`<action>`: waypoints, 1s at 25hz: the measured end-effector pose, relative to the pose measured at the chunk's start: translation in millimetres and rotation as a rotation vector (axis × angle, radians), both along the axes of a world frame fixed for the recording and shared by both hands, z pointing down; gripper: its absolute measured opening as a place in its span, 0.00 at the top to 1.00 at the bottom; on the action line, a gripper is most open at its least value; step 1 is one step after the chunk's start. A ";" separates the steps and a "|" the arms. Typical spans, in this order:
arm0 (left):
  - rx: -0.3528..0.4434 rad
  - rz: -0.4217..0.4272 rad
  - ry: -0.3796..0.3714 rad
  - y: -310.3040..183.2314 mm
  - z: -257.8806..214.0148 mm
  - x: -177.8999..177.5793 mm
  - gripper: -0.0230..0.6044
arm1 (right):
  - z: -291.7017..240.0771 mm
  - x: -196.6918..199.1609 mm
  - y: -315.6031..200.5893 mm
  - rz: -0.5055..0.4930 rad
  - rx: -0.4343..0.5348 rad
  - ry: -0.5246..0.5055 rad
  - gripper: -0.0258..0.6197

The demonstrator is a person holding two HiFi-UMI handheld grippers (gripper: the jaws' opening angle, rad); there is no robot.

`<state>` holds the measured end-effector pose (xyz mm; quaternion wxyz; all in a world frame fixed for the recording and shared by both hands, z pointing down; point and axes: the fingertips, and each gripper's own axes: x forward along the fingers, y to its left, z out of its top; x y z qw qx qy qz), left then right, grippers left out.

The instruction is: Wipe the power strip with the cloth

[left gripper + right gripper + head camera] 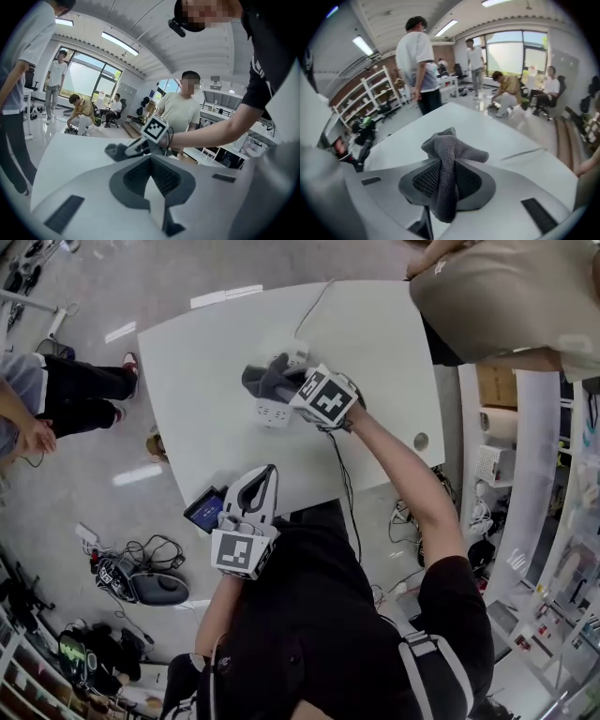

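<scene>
**Left fingers idle, right fingers on the one cloth**

Nearest the lens in the head view, low and left of centre, my left gripper (269,471) hangs over the near edge of the desk (197,371). Its two fingers are drawn together at the tips, with nothing between them. Just beside it, at that same edge, sits one small dark device (204,510) with a blue screen.

Further up, near the middle of the frame, my right gripper (284,385) has its two fingers clamped on the single grey cloth (262,380). The cloth bunches out past the tips and covers the middle of the one white power strip (275,414), which lies near the desk's centre. One cable (317,304) runs from the strip toward the desk's upper edge.

Two onlookers show in the head view: one bystander (66,395) at the left edge of the frame and a second bystander (506,296) at the upper right.
</scene>
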<state>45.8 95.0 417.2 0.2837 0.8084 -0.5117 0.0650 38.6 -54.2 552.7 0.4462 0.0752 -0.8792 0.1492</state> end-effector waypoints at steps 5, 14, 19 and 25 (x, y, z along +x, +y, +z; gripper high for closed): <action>-0.020 -0.011 -0.024 4.2 1.0 -6.0 0.91 | 19.5 12.3 -119.3 0.182 0.102 0.152 0.82; 0.025 -0.014 -0.027 -3.2 -3.5 -9.6 0.91 | 21.9 -27.7 72.9 -0.189 -0.045 0.057 0.82; 0.044 0.013 -0.023 -0.9 -7.3 -0.7 0.91 | 11.3 0.3 117.8 -0.168 -0.078 -0.004 0.82; 0.053 0.023 -0.036 -6.5 0.0 -3.9 0.91 | 33.6 131.2 59.7 0.102 -0.010 0.169 0.81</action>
